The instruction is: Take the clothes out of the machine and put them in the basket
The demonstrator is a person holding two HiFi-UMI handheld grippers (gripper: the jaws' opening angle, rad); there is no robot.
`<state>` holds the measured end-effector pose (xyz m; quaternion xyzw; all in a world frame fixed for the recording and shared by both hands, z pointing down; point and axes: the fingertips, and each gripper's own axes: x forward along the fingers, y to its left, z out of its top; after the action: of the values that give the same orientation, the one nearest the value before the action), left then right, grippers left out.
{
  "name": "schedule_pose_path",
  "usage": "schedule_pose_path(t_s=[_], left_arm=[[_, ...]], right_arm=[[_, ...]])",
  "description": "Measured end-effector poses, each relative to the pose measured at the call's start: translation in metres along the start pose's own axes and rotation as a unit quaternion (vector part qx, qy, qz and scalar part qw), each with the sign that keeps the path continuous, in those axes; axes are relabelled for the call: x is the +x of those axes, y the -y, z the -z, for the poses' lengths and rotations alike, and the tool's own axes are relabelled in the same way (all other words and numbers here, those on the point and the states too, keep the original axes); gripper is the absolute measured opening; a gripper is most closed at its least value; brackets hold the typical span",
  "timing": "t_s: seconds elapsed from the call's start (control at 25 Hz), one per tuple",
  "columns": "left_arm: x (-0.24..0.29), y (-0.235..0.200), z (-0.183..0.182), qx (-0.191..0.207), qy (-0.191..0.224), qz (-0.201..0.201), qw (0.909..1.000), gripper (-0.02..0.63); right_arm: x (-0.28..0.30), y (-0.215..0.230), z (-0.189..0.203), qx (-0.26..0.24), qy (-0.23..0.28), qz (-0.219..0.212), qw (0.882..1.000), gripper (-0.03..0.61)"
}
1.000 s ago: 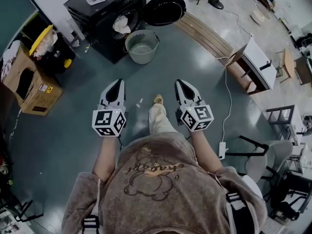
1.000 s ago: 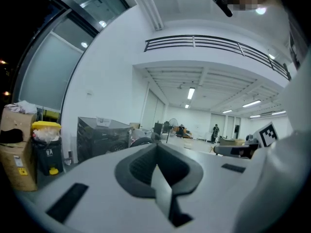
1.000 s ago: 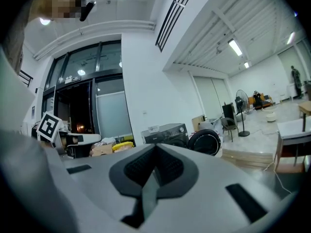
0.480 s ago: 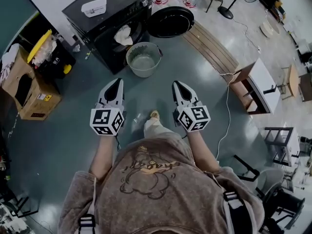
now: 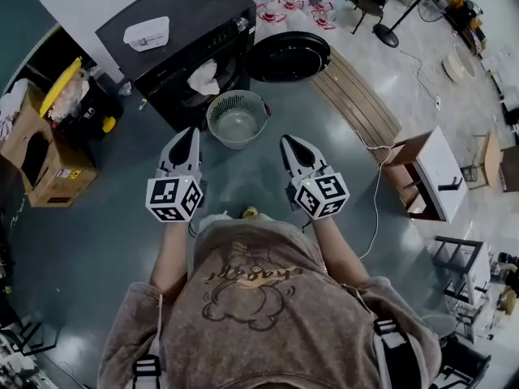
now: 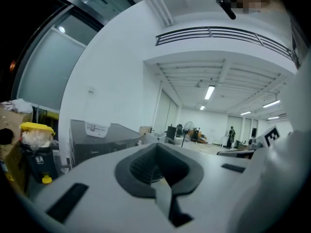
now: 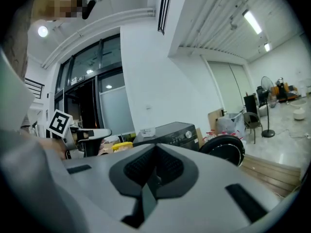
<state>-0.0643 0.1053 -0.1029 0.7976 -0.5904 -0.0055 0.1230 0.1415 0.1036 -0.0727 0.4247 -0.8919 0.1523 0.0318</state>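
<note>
The jaws of the left gripper [image 5: 190, 134] and of the right gripper [image 5: 287, 143] are pressed together, with nothing between them. Just ahead of the two tips, and between them, a pale round basket [image 5: 213, 113] is set on the floor. Beyond it, a white garment [image 5: 204, 74] is bunched in the open mouth of the black washing machine [image 5: 186, 23]. It is judged soft, light and limp, best pinched at the fold spilling over the lip. No long axis can be read from so crumpled a heap; it seems to droop towards the basket.
</note>
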Motion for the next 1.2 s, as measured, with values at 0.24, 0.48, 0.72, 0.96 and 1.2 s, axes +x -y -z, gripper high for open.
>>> schedule_pose_path(t_s=[0.24,0.48,0.72,0.96,1.2], left_arm=[[0.043,-0.018,0.001,0.008,-0.007,-0.007,0.9999,0.008],[0.098,-0.043,0.002,0.001,-0.018,-0.006,0.9998,0.008],[0.165,-0.07,0.009,-0.004,-0.035,0.005,0.9994,0.008],[0.228,-0.108,0.026,-0.002,-0.053,0.009,0.9986,0.008],[0.282,-0.145,0.054,-0.033,-0.054,0.01,0.9979,0.008]], right_arm=[[0.053,0.03,-0.004,-0.005,-0.01,-0.015,1.0,-0.005],[0.102,0.061,-0.013,0.001,-0.012,-0.008,1.0,-0.005],[0.159,0.099,-0.017,0.005,-0.02,0.002,1.0,-0.004],[0.23,0.126,-0.011,0.01,-0.027,-0.007,1.0,-0.005],[0.292,0.15,0.015,-0.005,-0.041,-0.022,0.999,-0.004]])
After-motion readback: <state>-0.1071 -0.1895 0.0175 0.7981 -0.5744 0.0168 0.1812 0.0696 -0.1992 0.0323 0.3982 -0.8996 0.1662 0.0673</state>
